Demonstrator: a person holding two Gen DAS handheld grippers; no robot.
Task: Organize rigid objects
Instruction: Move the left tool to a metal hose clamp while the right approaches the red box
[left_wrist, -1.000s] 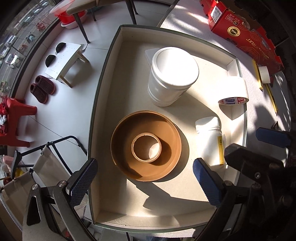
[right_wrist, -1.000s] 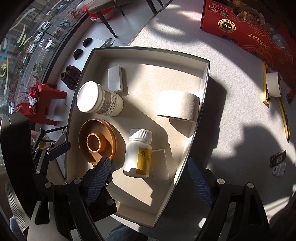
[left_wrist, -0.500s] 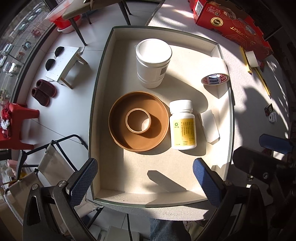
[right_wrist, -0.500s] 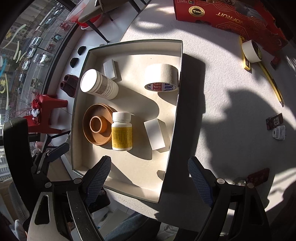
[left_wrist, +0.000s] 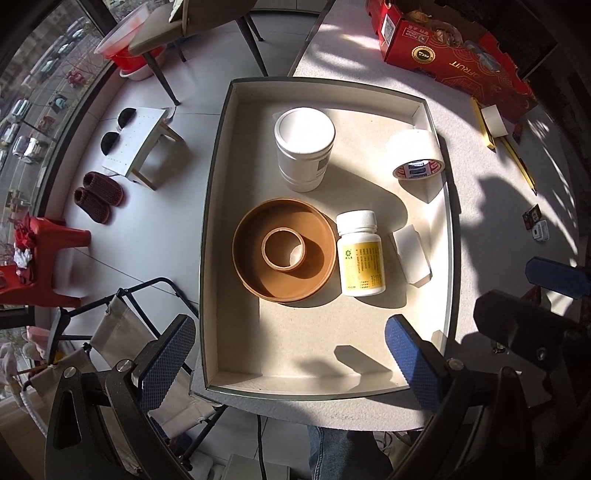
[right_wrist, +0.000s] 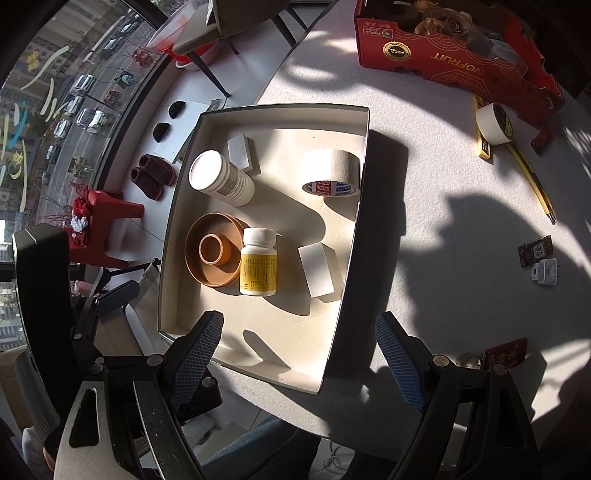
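A shallow white tray on the table holds a white jar, a brown ring dish with a small tape core inside, a yellow-labelled pill bottle lying down, a white block, a tape roll and a second white block. My left gripper is open and empty above the tray's near edge. My right gripper is open and empty above the tray's near right corner.
On the table right of the tray lie a red fruit box, a smaller tape roll, a yellow pencil, a white plug and small dark cards. The table's left edge drops to a floor with stools and slippers.
Both grippers have drawn back and up from the tray, which now looks smaller and more fully in view. The pill bottle lies beside the brown dish. Both grippers stay open.
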